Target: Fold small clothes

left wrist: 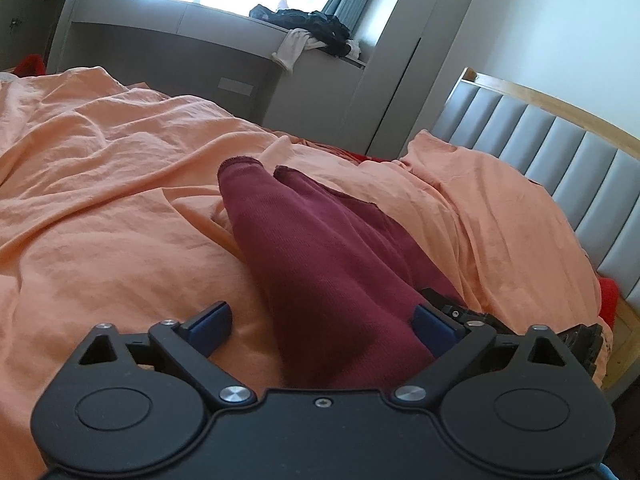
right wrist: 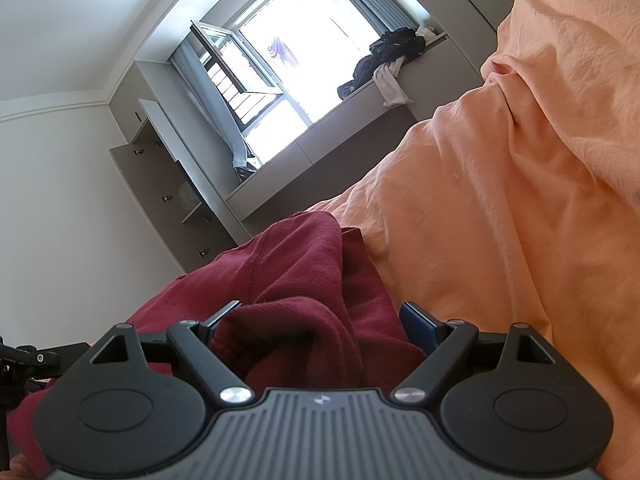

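Observation:
A maroon pair of small trousers (left wrist: 320, 248) lies on the orange bedsheet (left wrist: 100, 200), its two leg ends pointing away from me. My left gripper (left wrist: 322, 322) stands open around the near end of the cloth. Its right pad (left wrist: 434, 326) is against the fabric, and its left pad (left wrist: 212, 326) is clear of it over bare sheet. In the right wrist view the same maroon cloth (right wrist: 288, 272) is bunched up between the wide jaws of my right gripper (right wrist: 322, 320), which does not pinch it. Black parts of the right gripper (left wrist: 452, 308) show beside the garment.
A grey padded headboard (left wrist: 560, 160) with a wooden frame stands on the right. A grey window bench (left wrist: 180, 40) beyond the bed carries a pile of dark clothes (left wrist: 312, 26) and a white garment (left wrist: 292, 50). An open grey cabinet (right wrist: 160, 168) stands left of the window.

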A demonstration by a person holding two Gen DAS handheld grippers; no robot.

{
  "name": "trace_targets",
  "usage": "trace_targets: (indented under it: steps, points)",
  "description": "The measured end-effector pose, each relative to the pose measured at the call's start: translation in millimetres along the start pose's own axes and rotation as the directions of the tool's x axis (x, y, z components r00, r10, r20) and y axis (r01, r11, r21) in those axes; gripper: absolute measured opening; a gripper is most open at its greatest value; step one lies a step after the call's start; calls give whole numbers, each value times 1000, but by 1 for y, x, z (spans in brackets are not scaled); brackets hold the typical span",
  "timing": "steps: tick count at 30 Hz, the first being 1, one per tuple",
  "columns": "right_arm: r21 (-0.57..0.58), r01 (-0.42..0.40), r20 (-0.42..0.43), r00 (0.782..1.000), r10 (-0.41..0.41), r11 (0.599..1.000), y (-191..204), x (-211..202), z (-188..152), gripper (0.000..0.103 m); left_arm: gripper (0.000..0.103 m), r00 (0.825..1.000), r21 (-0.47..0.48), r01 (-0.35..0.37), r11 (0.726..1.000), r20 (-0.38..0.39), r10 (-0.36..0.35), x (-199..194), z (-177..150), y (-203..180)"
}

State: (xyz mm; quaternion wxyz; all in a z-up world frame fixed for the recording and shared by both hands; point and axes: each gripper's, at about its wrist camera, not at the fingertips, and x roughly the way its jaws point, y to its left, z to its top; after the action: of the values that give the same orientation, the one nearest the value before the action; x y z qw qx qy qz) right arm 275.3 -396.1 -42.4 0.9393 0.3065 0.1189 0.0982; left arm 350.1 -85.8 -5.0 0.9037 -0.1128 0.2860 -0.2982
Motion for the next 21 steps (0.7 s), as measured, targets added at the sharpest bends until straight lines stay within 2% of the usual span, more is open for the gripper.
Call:
trace_targets:
  steps: [2,5,10,13,14,15,17,21]
  points:
    - [0,1,0,1000,-1,1000,0,0,0,86,91,1000,-5,10,1000,-4,-10,0,0,0]
    - [-3,6,-1,1000,-6,1000,0,-1,0,86,78,999,-25,36,999,-14,-36,2,1,0]
    - [-17,49,-43,998,-50,999,14,-3,8,79,51,998,-59,57,997,-22,-59,3,3,-1]
    - [-13,62,-80,995,-63,998,25,-4,18,64,38,998,-64,56,996,-12,-57,2,8,-2]
    - [-19,65,-85,994,-66,998,31,-5,20,54,36,998,-64,59,996,-11,-60,2,11,-3]
    - [-38,69,-85,994,-72,997,38,-7,22,45,32,998,-60,63,996,-8,-63,1,13,-4]
    - [-114,92,-69,993,-100,989,57,-10,24,35,29,997,-41,71,997,9,-70,-2,21,-7]
    - [-205,61,8,998,-61,977,95,-16,28,32,27,994,5,76,997,83,-76,-17,40,-13]
